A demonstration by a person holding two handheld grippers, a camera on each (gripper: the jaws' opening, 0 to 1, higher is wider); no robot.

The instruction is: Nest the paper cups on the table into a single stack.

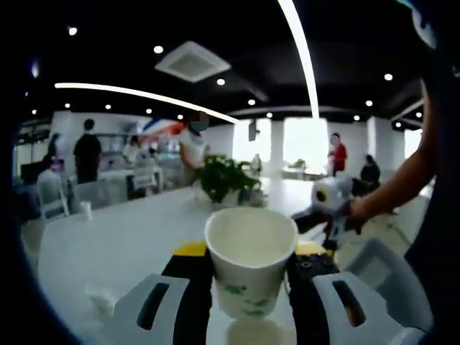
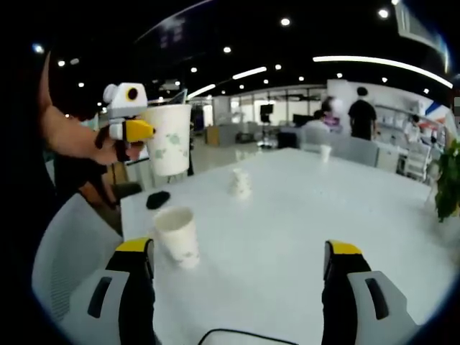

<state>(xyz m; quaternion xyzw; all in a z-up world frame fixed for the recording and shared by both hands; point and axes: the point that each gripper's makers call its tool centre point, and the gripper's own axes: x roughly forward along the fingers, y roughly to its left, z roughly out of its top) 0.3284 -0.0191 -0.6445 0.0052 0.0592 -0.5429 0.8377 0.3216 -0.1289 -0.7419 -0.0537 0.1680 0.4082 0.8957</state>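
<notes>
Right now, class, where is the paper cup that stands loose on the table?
In the right gripper view, the loose paper cup stands upright on the white table near its left edge, just ahead of the right gripper's left finger, below the held cup.

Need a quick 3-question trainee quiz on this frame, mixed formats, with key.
1. True or false: the left gripper is shut on a paper cup.
2. Multiple choice: in the right gripper view, the upright cup on the white table stands A) between the right gripper's jaws, B) ahead of its left jaw, apart from it, C) tipped on its side.
3. Fill in: the right gripper is ____.

Key: 1 true, the cup sits lifted between the jaws, also seen held up in the right gripper view. 2 B. 3 open, with nothing between its jaws.
</notes>
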